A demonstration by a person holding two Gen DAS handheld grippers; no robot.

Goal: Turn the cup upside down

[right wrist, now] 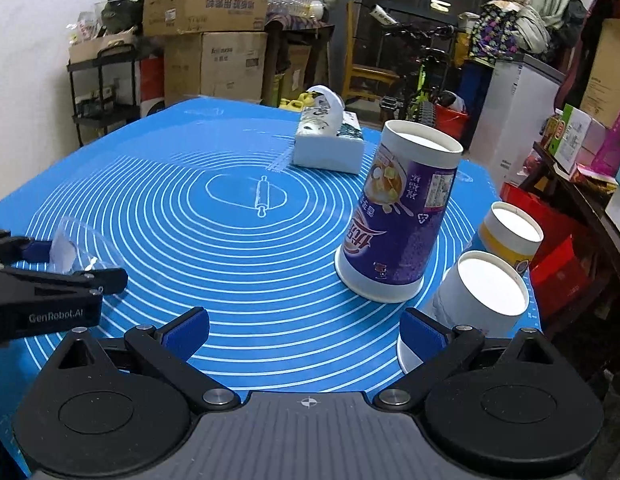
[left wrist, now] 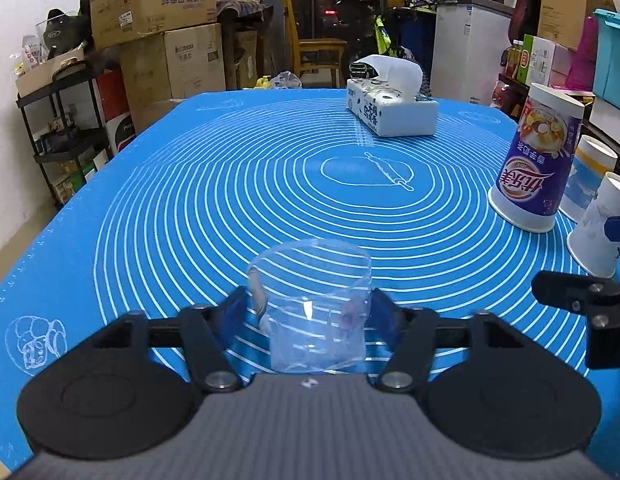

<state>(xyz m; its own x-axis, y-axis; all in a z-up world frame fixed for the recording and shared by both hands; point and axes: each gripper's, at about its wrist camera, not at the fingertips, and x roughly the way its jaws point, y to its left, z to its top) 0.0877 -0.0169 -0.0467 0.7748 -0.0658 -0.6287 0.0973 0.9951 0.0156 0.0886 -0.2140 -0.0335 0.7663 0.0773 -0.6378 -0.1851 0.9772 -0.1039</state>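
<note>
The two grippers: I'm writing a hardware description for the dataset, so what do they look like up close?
Both match. The left gripper and right gripper each have black linkage arms on silver pivot screws, round black discs either side of a grey ribbed body with a small crosshair mark, and blue pads on the fingers. White "GenRobot.AI" lettering shows on the left gripper's side. No cables or sleeves visible.

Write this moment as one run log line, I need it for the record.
left gripper: shut on clear cup | right gripper: open, empty | purple cup: inverted on mat

Cluttered home storeroom: stacked cardboard boxes, bicycle.
</note>
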